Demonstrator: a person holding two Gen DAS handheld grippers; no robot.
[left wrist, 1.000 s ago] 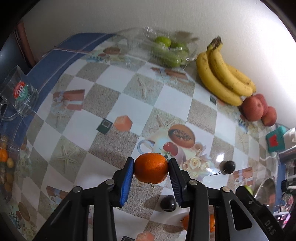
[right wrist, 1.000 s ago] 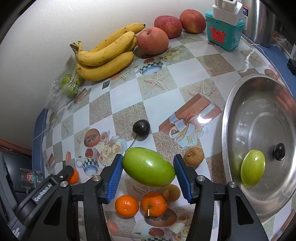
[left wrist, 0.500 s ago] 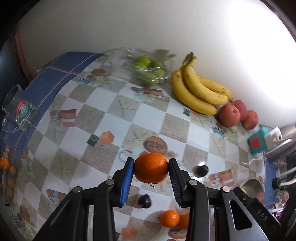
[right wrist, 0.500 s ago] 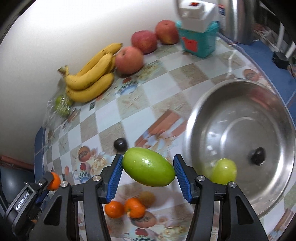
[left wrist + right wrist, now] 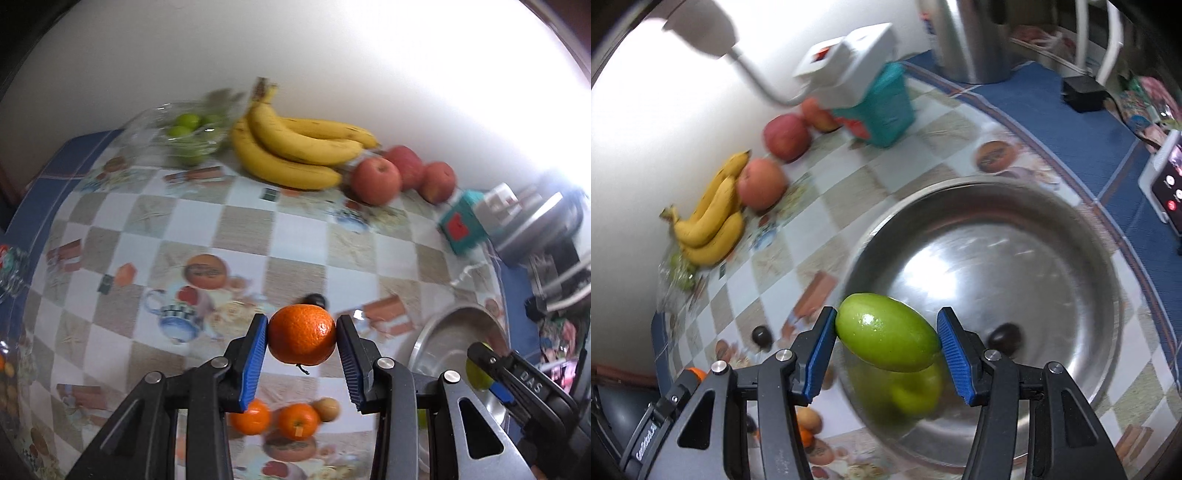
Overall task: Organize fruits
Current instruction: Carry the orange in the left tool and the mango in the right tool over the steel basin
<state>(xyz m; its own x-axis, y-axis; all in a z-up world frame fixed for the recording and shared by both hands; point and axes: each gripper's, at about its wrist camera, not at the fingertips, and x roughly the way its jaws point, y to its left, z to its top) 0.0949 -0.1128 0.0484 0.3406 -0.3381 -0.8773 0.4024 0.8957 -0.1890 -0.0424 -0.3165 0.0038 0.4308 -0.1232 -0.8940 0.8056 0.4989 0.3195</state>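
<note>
Left wrist view: the left gripper (image 5: 301,338) clamps a round orange tangerine (image 5: 301,334) above the checkered tablecloth (image 5: 243,225), two loose tangerines (image 5: 273,417) beneath, yellow bananas (image 5: 295,151) and red apples (image 5: 375,180) beyond. Only the right wrist view shows the right gripper (image 5: 886,338) squeezing an oval green mango (image 5: 888,331) over the steel bowl's rim (image 5: 1108,266), another green fruit (image 5: 916,391) and a dark plum (image 5: 1004,338) inside.

Bananas (image 5: 295,155) against the wall – apples (image 5: 375,181) right, bowl (image 5: 1071,258) nearer.

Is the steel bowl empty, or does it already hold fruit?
Not empty. In the steel bowl lie a green fruit and a small dark fruit; a green mango hangs above.
</note>
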